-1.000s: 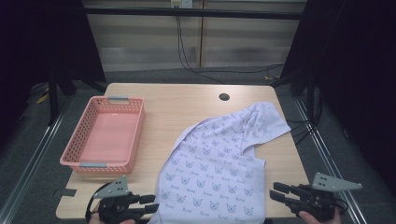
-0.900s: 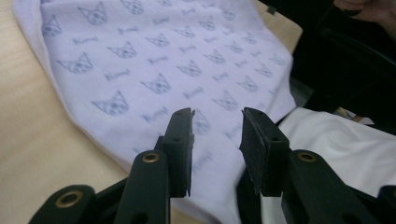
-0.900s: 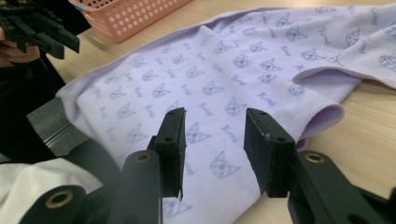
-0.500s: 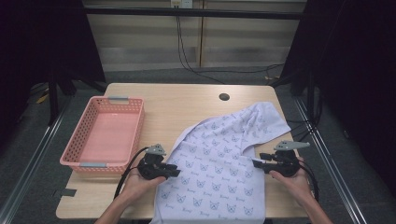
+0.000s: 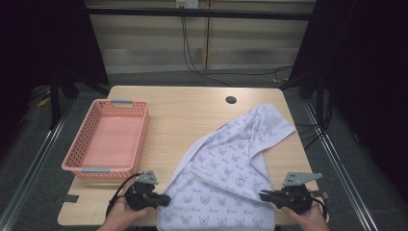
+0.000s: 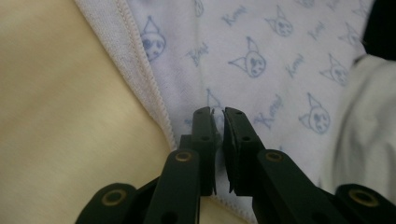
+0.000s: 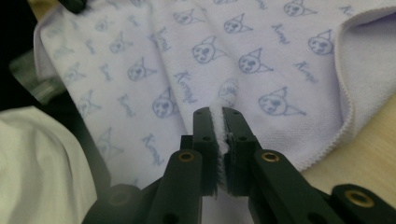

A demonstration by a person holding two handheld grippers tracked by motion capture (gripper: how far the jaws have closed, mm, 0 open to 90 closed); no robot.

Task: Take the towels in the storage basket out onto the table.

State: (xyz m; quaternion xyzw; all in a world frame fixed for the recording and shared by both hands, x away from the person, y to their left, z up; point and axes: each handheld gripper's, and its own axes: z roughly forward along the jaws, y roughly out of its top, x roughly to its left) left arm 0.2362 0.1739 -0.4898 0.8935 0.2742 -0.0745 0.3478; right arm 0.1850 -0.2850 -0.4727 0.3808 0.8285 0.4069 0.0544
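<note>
At the left edge of the desk a pink basket sits with nothing in it, its long side running along that edge toward the near left corner. Just past the basket's near end, by the near edge, the left claw lies low on the wood, held in the person's left hand. Its jaws have just been closing, and in the left gripper view the left claw pinches the stitched hem of the towel between its pads. The towel, pale lilac with a small blue cat-face print, spreads from the near edge diagonally up toward the far right corner, one long fold lying over its middle. A round cable hole shows near the far edge. At the towel's right border near the near right corner, the right claw has likewise just been closing; the right gripper view shows the right claw clamped on a raised ridge of the cloth.
</note>
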